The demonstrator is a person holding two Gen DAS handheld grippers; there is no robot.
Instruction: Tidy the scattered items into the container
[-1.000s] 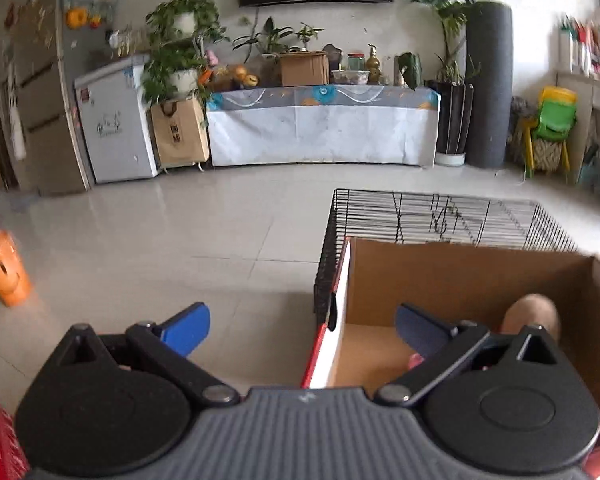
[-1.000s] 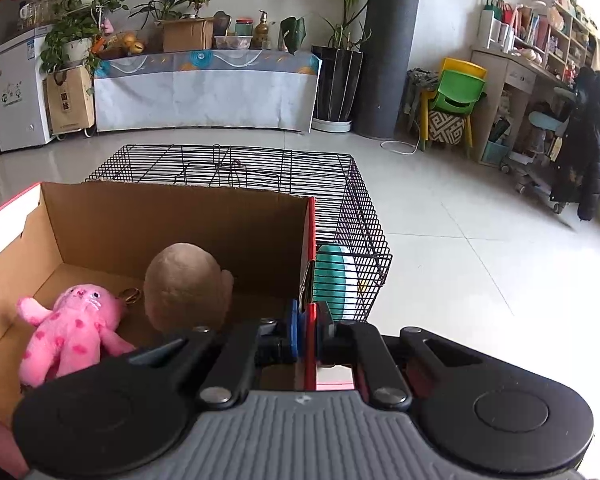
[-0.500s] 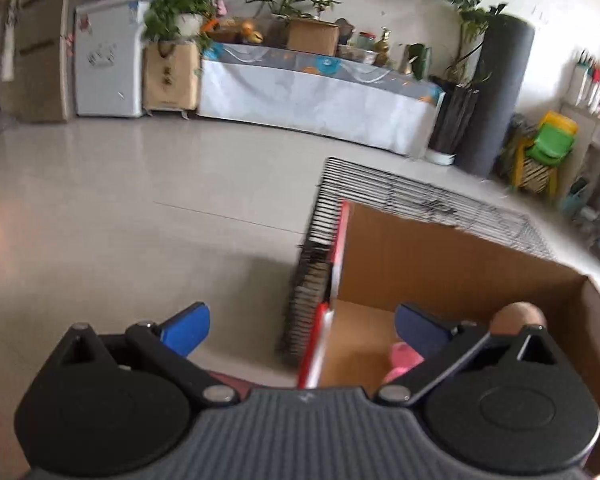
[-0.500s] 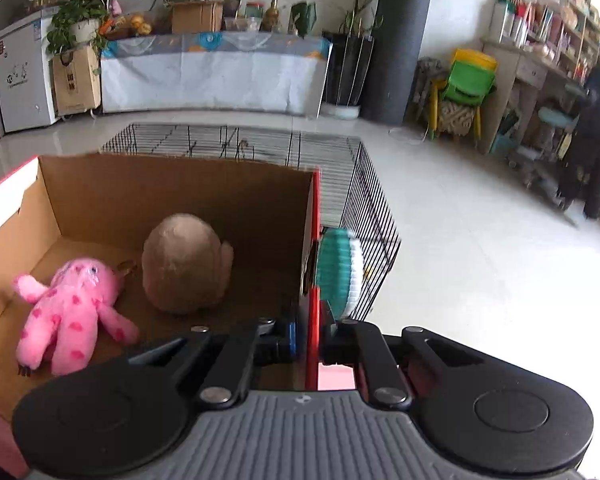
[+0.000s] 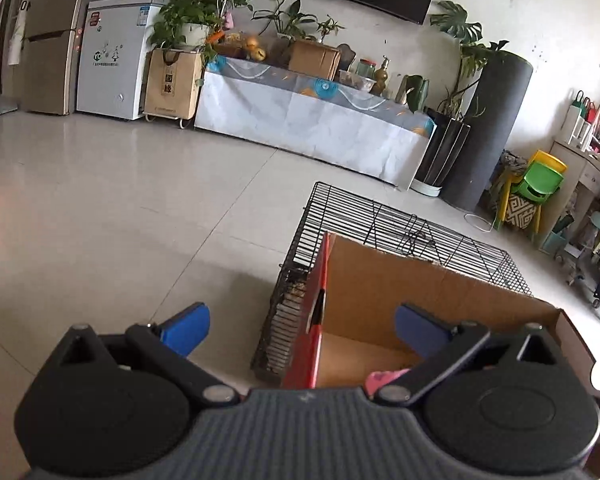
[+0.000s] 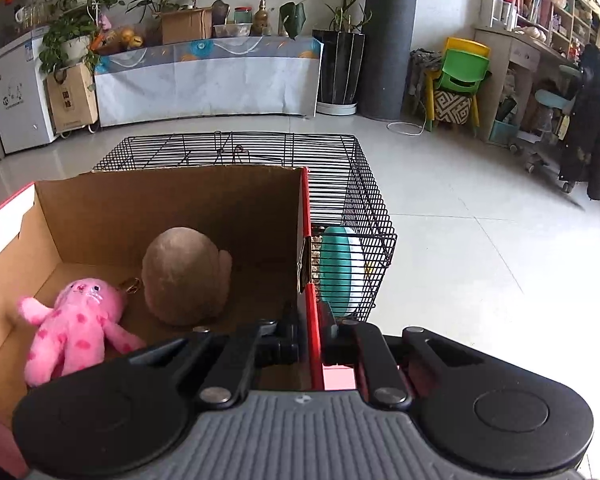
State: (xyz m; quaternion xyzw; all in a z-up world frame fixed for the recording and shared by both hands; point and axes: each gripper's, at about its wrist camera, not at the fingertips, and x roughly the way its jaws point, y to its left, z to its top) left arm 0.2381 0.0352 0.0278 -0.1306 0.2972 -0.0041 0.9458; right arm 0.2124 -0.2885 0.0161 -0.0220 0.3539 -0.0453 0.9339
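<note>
Right hand-held gripper (image 6: pixel 310 344): jaws closed on the red-edged right wall of the cardboard box (image 6: pixel 172 208), one finger inside the box, one outside. Left hand-held gripper (image 5: pixel 302 326): jaws spread wide, nothing between them; left blue pad (image 5: pixel 188 326) sits over the floor (image 5: pixel 140 208), right blue pad over the box interior, straddling the box's left wall w/o visible contact.

Box contents (right wrist view):
- Pink plush toy (image 6: pixel 74 328): lies on the box bottom, front-left, face up, a small metal ring just beside its head.
- Brown rounded plush (image 6: pixel 184 276): on the box bottom near the centre, close to the back wall, just beside the pink toy.

In the left wrist view only a pink sliver of the toy shows, past the right finger linkage.

Wire cage (image 6: pixel 340 168): black, directly behind and to the right of the box, touching or nearly so; cannot tell which. A teal wheel (image 6: pixel 338 276) stands inside its near corner.
</note>
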